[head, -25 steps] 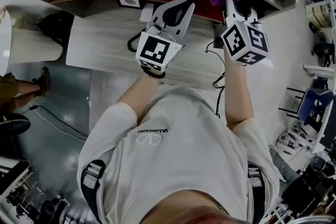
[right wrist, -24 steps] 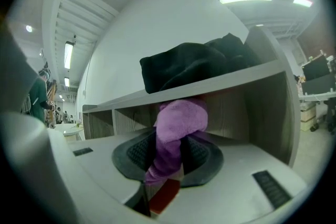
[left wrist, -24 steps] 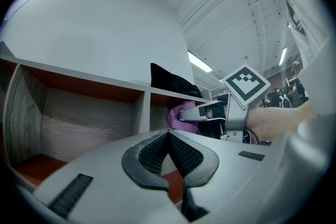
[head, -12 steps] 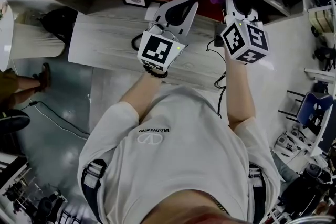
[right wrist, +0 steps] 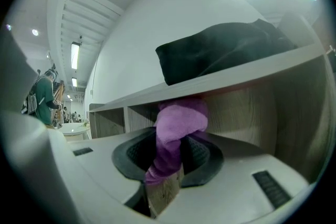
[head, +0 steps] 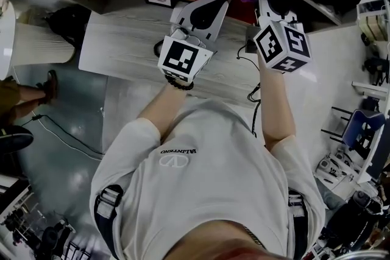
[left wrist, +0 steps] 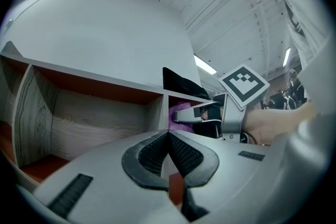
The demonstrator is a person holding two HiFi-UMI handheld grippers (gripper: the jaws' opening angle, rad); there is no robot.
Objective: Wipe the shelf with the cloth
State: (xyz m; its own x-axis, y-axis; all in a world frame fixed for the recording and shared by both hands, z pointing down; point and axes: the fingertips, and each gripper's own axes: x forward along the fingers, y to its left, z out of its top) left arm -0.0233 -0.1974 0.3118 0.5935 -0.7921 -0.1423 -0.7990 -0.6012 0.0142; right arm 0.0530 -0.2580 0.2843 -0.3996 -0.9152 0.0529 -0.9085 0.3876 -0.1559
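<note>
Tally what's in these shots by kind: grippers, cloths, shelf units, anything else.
grippers: 2, the left gripper and the right gripper
purple cloth: 1, clamped in the right gripper
shelf: 1
black bundle on top of it: 1
total: 5

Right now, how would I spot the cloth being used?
Find the grey wood-grain shelf unit with a black fabric bundle on top. At the compartment beneath, the right claw pinches a soft purple cloth, the only purple thing there.
</note>
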